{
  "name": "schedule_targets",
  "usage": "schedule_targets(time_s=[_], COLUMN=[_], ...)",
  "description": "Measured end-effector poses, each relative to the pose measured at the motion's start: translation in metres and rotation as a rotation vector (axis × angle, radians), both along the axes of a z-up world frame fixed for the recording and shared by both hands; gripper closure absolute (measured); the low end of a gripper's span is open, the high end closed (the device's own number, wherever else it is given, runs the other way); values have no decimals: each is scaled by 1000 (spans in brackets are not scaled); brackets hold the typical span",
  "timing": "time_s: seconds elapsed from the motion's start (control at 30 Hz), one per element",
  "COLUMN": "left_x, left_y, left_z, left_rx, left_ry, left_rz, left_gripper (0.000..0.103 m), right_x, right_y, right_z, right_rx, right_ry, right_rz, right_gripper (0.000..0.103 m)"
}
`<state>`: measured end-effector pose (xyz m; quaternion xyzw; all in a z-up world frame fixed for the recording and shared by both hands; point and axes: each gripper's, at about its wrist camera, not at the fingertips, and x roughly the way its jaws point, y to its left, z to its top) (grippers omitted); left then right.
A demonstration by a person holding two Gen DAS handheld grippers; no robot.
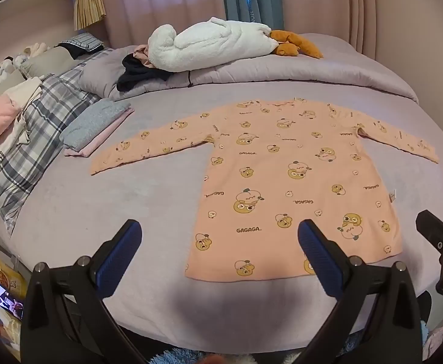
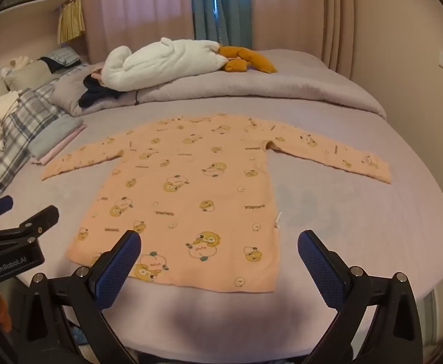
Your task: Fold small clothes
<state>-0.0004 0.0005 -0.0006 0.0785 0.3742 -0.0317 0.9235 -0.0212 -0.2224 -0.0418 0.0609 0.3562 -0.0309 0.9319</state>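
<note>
Two grippers, both spread wide and holding nothing, hang over the near edge of the bed. Scene, left to right:

- 9 o'clock: plaid quilt, then a folded stack just off the shirt's left cuff, probably finished pieces.
- Left gripper: jaws fully apart, aimed down at the hem's left half. One finger sits over bare sheet, the other over fabric; contact can't be confirmed.
- Centre: shirt, peach with a duck print, lies flat, collar at 12 o'clock, hem at 6, sleeves out toward 9 and 3. No fold made yet.
- Right gripper: jaws equally wide, over the hem's right corner, one finger past the side seam.
- 12 o'clock: goose plush on the duvet, well clear.

Risks, as judgement:
- Soft sheet under thin knit: a deep pinch likely grabs sheet too and drags it.
- Pinching only the top layer would split front from back and leave a bagged fold.
- Uneven lift between the two sides skews the crease.
- Swinging the left sleeve inward could clip the stack and topple it.
</note>
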Motion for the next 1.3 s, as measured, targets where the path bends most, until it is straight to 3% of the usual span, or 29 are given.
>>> schedule_targets(time_s=[1.3], left_x=[2], left_y=[-2], left_z=[-13], left_rx=[8], left_ry=[28], left_rz=[-4], left_gripper=[0], right_x=[2], right_y=[5], right_z=[-3], right_rx=[-2], right_ry=[1], right_rz=[7], right_gripper=[1])
